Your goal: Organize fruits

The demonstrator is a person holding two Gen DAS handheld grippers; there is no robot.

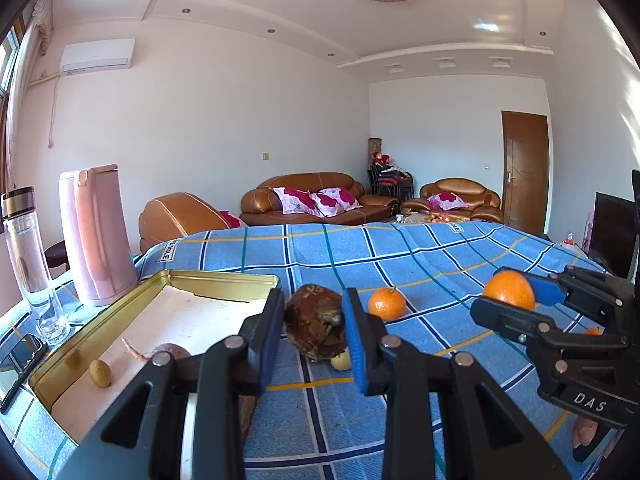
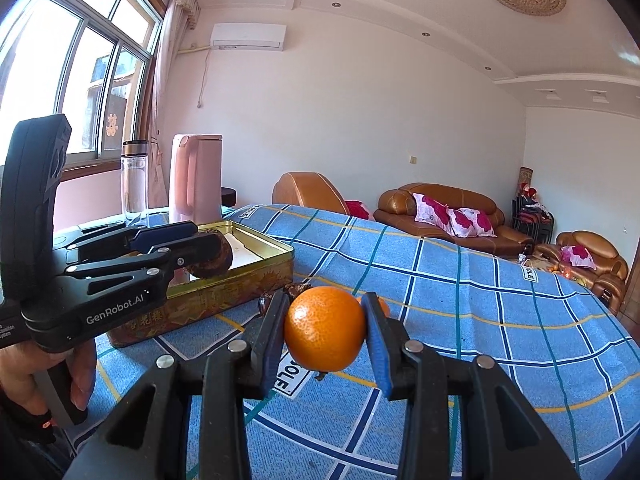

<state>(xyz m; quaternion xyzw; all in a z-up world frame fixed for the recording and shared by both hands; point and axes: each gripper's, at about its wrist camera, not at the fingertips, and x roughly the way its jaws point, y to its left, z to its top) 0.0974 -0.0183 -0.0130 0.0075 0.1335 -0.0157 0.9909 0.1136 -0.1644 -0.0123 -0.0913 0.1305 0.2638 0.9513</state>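
My left gripper (image 1: 314, 328) is shut on a brown scaly root (image 1: 316, 326) and holds it beside the gold tin tray (image 1: 224, 280); it also shows in the right wrist view (image 2: 196, 248) with the brown root (image 2: 216, 258) over the tin tray (image 2: 256, 276). My right gripper (image 2: 326, 334) is shut on an orange (image 2: 325, 334) above the blue checked cloth; it also shows in the left wrist view (image 1: 508, 292). Another orange (image 1: 386, 303) lies on the cloth. The tray holds a small kiwi-like fruit (image 1: 100, 373) and a purple tuber (image 1: 170, 350).
A pink kettle (image 1: 96, 236) and a clear bottle (image 1: 32, 264) stand left of the tray. A phone (image 1: 18, 364) lies at the left edge. A small pale fruit (image 1: 342, 360) lies under the root. The blue checked cloth (image 1: 400, 256) covers the table.
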